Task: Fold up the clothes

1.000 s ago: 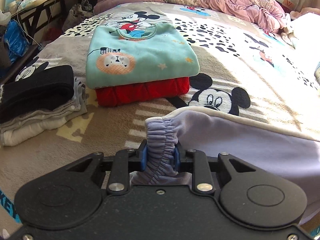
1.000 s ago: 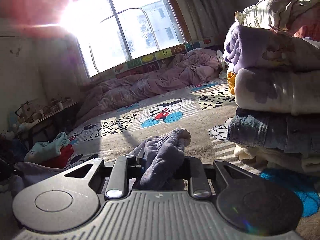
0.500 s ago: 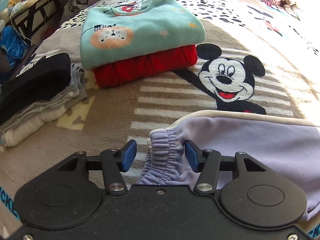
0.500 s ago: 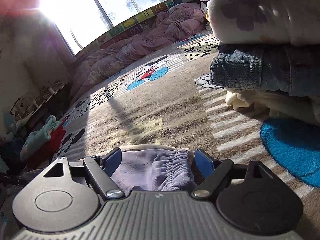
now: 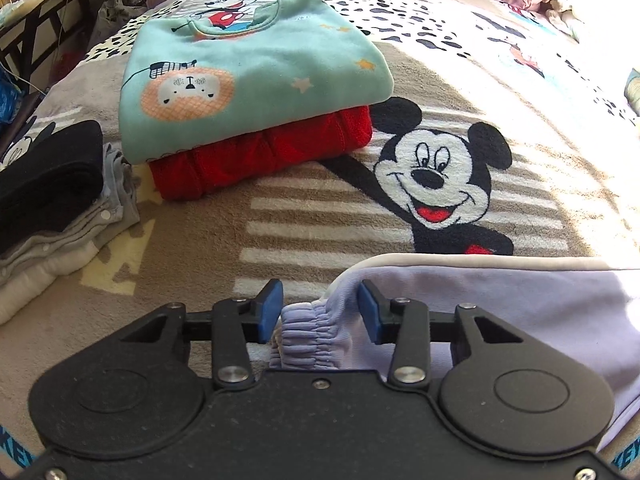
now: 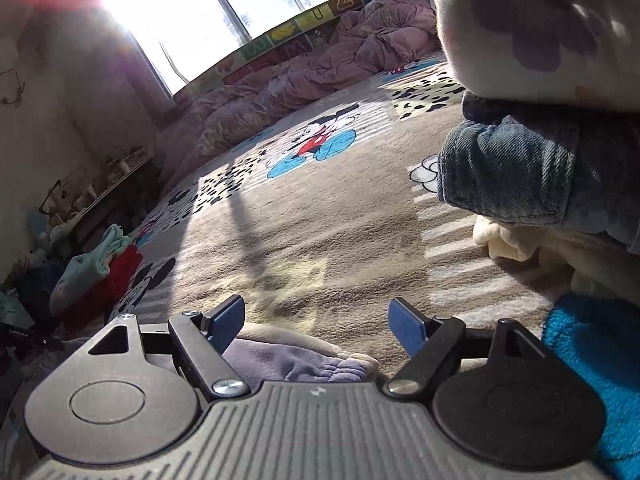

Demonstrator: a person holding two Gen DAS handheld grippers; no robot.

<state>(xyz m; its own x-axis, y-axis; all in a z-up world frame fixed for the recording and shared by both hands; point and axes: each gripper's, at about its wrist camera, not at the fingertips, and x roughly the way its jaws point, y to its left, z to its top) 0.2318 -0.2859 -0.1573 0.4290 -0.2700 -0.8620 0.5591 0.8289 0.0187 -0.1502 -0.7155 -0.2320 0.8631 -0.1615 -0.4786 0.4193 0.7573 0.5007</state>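
Observation:
A lavender garment (image 5: 500, 312) with a cream edge lies flat on the Mickey Mouse blanket (image 5: 360, 240). Its gathered cuff (image 5: 312, 332) sits between the blue pads of my left gripper (image 5: 319, 308); the jaws are closing, and the pads stand apart from the fabric. In the right wrist view the garment's other gathered end (image 6: 288, 360) lies low against the base of my right gripper (image 6: 316, 320). Those jaws stand wide, are closing, and have nothing between the pads.
A folded teal sweater (image 5: 248, 76) rests on a folded red one (image 5: 264, 156) ahead of the left gripper. A black, grey and white stack (image 5: 52, 192) lies at the left. A tall stack with jeans (image 6: 520, 172) stands at the right; a pink duvet (image 6: 320, 68) lies far back.
Both grippers were shut on the garment's gathered ends and have let go. The garment has come down flat on the blanket, and both hands have sunk closer to it.

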